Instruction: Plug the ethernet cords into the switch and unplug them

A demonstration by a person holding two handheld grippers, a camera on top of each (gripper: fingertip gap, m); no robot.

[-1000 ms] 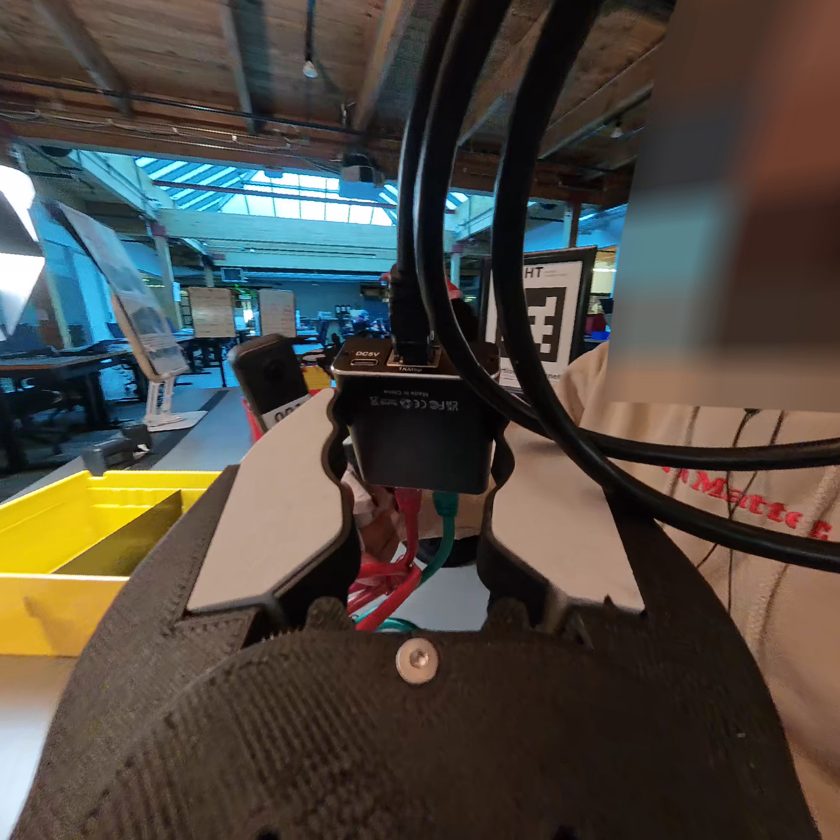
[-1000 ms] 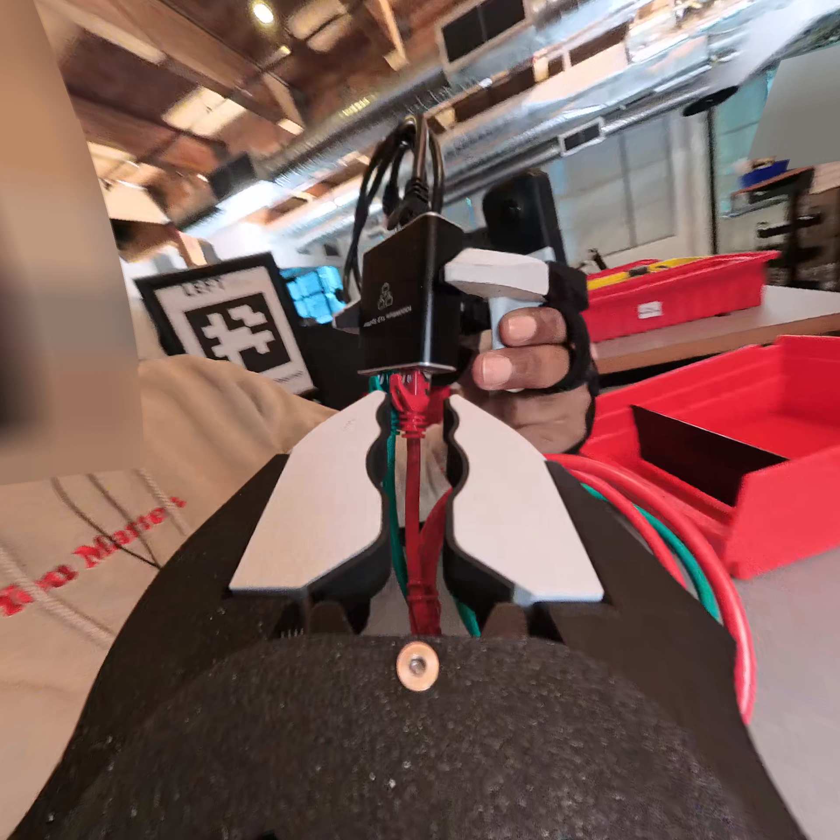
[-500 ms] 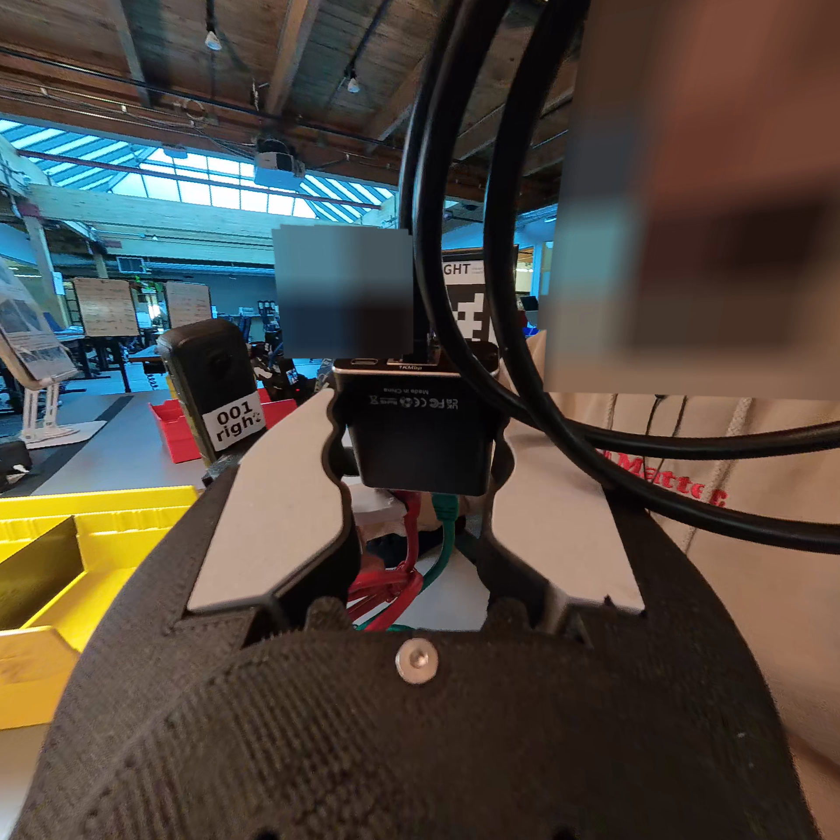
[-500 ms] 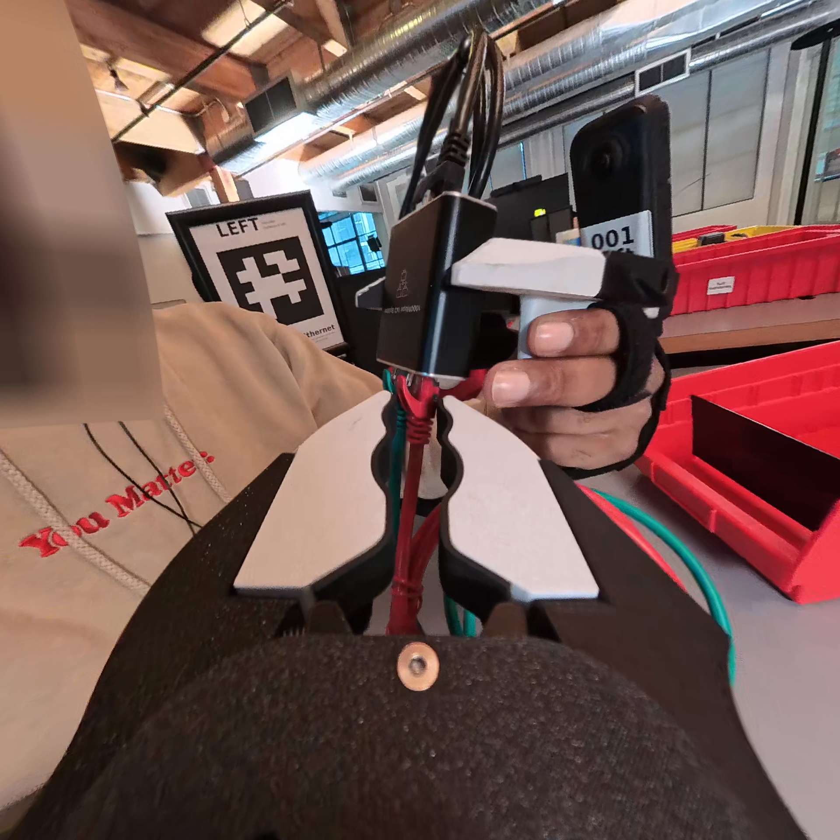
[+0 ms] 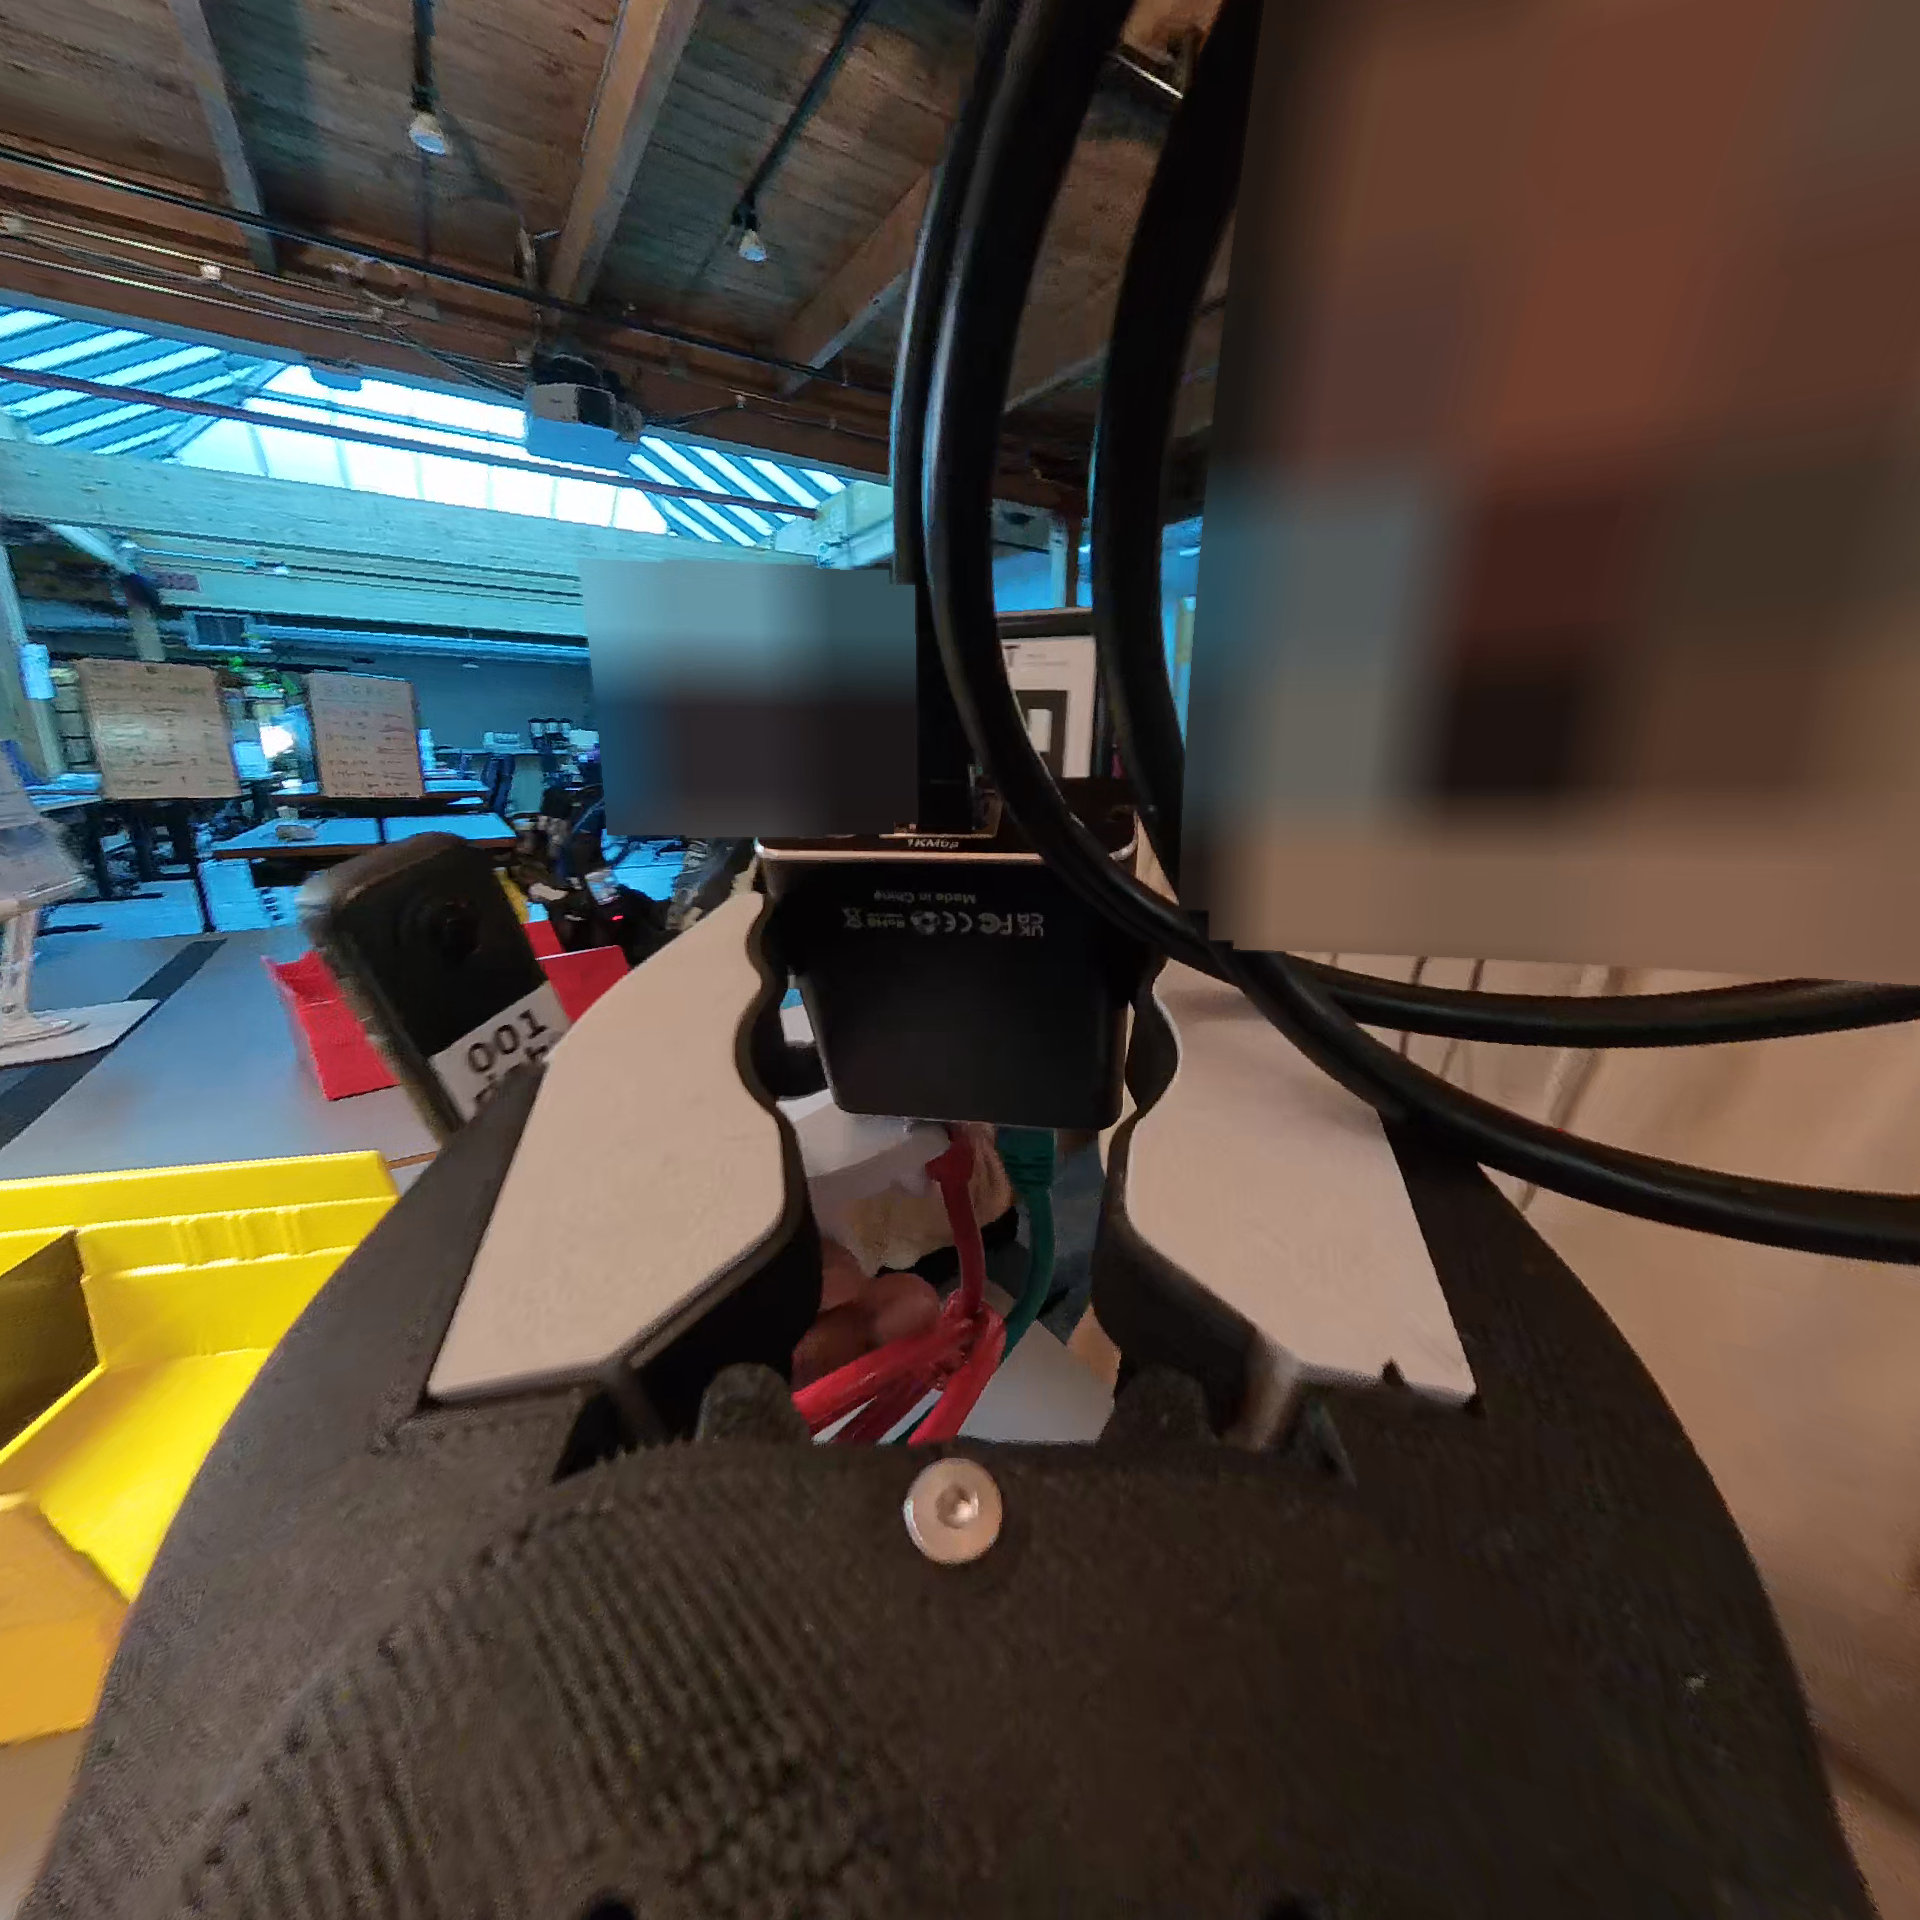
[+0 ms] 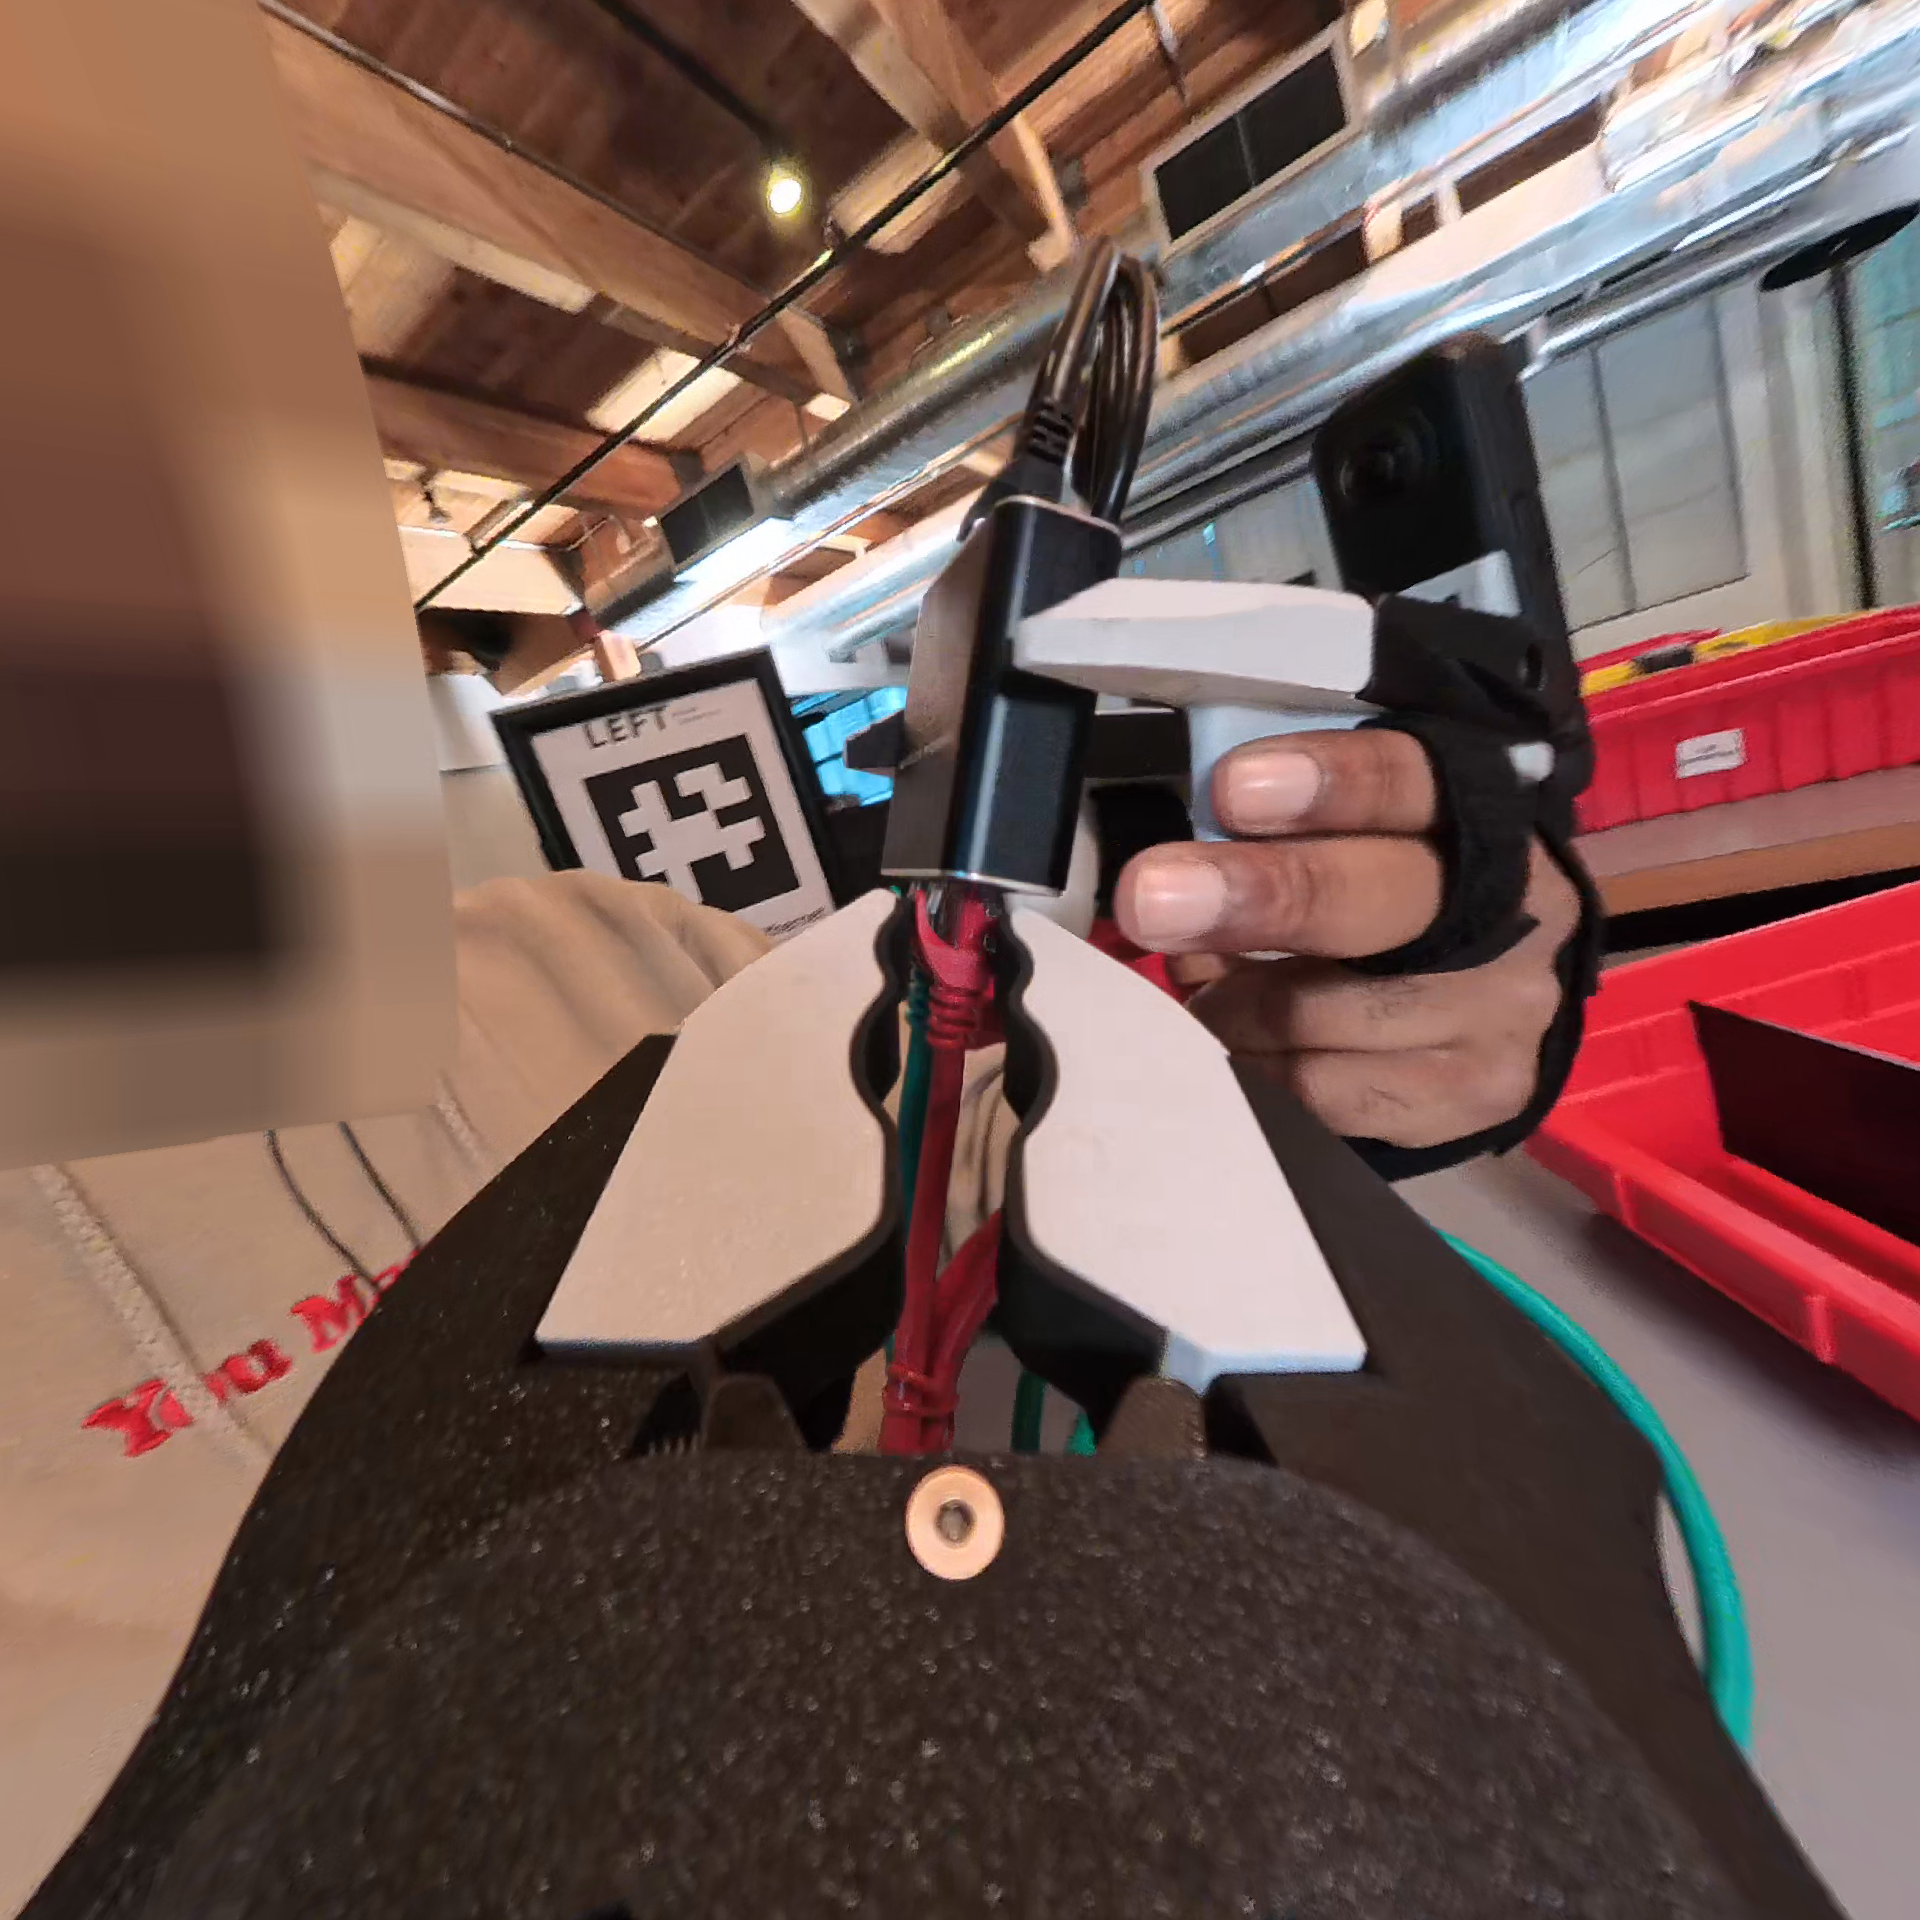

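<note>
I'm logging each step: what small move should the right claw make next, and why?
Probably pull the red cord straight back out of the switch. The right claw is shut on its plug at the port, and the left claw clamps the switch to brace it.

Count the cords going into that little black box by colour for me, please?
Red ethernet cord: 1, gripped by the right gripper
Green ethernet cord: 1
Black cords at the top of the switch, which the left gripper holds: 1 seen plugged in
Total: 3
</note>
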